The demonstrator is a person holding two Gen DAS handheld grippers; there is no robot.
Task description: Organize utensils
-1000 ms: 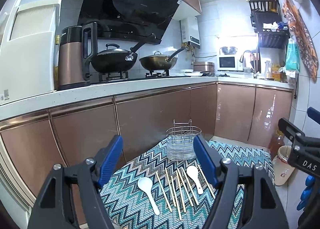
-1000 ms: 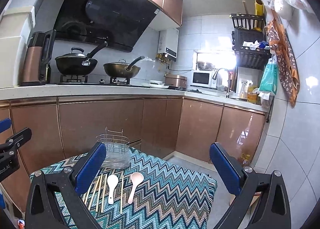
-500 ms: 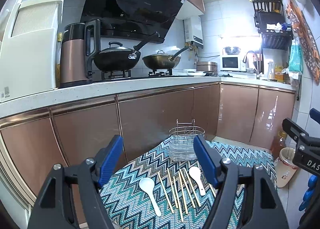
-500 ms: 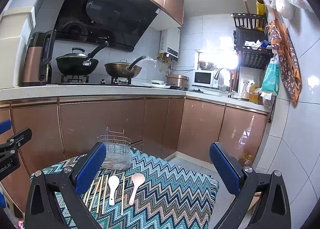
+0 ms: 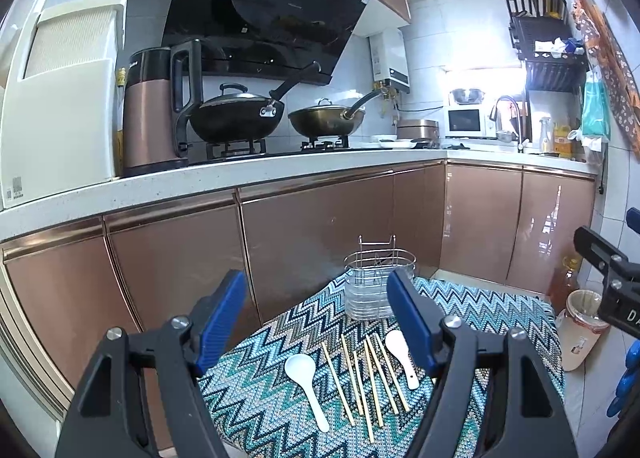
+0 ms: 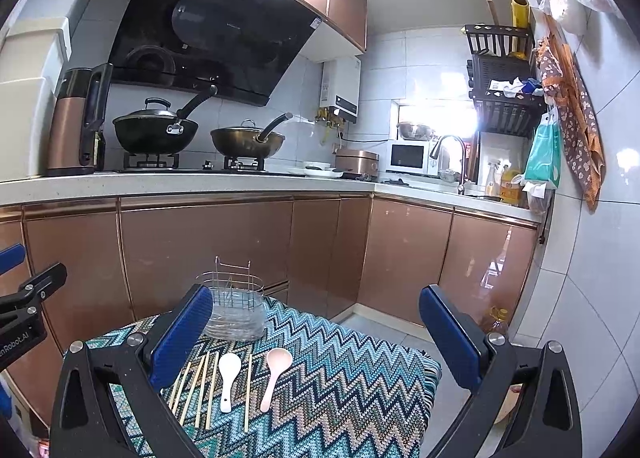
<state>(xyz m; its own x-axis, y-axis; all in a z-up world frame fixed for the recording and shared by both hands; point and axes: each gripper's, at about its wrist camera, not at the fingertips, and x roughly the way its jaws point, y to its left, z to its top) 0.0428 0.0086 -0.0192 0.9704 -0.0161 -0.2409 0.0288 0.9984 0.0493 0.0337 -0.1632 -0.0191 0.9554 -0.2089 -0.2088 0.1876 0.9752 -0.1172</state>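
Note:
A wire utensil holder (image 5: 378, 286) stands at the far side of a table under a zigzag cloth (image 5: 500, 314). In front of it lie several wooden chopsticks (image 5: 370, 374), a white spoon (image 5: 306, 380) left of them and a second white spoon (image 5: 400, 350) to their right. My left gripper (image 5: 316, 322) hangs open above them and holds nothing. In the right wrist view the holder (image 6: 234, 306), chopsticks (image 6: 196, 384), a white spoon (image 6: 229, 378) and a pinkish spoon (image 6: 276, 370) lie ahead of my open, empty right gripper (image 6: 318, 338).
Copper-coloured cabinets (image 5: 320, 226) and a counter with two woks (image 5: 240, 118) and a kettle (image 5: 154, 114) run behind the table. A jar (image 5: 580, 322) and an oil bottle (image 5: 564, 278) stand on the floor to its right. A tiled wall (image 6: 592, 258) is close on the right.
Both views have drifted slightly, so the holder and utensils sit a little further right in each frame. Nothing on the cloth has moved, and both grippers stay open.

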